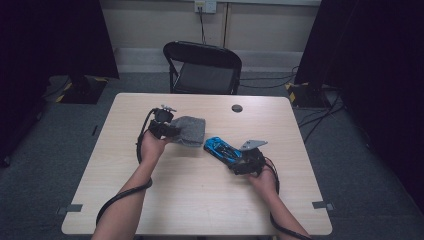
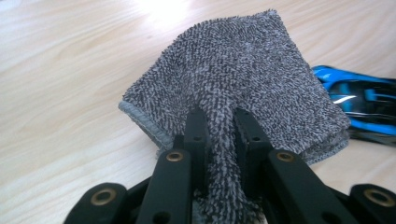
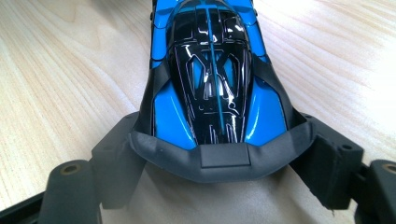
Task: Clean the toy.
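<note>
Wiping the toy car with the cloth looks like the step in hand, judging from what each hand has.

Left to right in the high view: left gripper (image 1: pixel 172 131) sits centre-left of the frame, gripping a grey cloth (image 1: pixel 191 131) that spreads to its right on the table (image 1: pixel 150 200). Just right of the cloth, near frame centre, lies the blue toy car (image 1: pixel 222 149), nose pointing upper left. The right gripper (image 1: pixel 241 161) has the car's rear end, lower right of centre.

Doing it well, my read:
- Keep the car pinned flat to the table so it can't roll under the wipe.
- Bring the cloth's loose flat part over the car body, not the bunched pinch.
- Stroke along the car's length, toward the free nose.
- Keep the black jaws off the glossy roof; only cloth should touch it.

Jaws:
- Left gripper view: jaws nearly together, a bunched fold of the cloth (image 2: pixel 243 79) pinched between them; the rest fans out ahead, car (image 2: pixel 359 100) at the right edge.
- Right gripper view: jaws fairly wide, one on each side of the car (image 3: pixel 210 88) at its dark rear bumper, pressing on it.
</note>
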A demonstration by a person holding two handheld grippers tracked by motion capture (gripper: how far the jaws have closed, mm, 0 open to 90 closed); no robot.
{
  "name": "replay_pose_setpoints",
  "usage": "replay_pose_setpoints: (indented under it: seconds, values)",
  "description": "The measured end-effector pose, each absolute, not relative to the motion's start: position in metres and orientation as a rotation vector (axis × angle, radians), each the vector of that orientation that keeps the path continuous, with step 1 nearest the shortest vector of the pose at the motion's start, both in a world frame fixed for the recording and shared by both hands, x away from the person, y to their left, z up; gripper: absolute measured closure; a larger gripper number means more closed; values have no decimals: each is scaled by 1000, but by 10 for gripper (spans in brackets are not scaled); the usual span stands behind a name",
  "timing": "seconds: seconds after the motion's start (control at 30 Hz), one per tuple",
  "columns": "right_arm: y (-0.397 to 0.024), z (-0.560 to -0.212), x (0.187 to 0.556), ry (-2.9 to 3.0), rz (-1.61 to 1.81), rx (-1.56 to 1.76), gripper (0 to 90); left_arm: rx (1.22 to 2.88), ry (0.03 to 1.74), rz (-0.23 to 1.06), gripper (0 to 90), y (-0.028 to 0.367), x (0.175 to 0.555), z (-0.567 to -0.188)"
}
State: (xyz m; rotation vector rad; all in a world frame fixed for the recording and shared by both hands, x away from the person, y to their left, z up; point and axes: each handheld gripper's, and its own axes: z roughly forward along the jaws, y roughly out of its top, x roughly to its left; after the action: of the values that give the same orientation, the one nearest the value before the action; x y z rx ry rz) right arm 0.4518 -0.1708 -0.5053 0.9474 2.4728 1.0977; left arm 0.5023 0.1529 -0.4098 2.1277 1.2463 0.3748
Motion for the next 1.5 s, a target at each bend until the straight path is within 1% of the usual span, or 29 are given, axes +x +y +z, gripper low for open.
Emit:
replay_pose_setpoints:
  seconds: [0.3,0.4,0.73,1.07,1.13,1.5]
  values:
    - [-171,-505,452,2473,1098,948,236,2143,1134,344,776,125,494,-398]
    - [-171,-505,452,2473,1099,949,236,2164,1102,347,776,115,491,-397]
    - [-171,-505,452,2473,1099,949,236,2183,1009,295,776,84,483,-396]
    - [-171,-505,452,2473,1098,947,236,2212,949,276,776,56,475,-402]
    - [-171,-505,452,2473,1098,947,236,2238,929,272,776,51,476,-404]
    - [-171,-505,452,2473,1097,948,236,2284,897,249,776,26,474,-417]
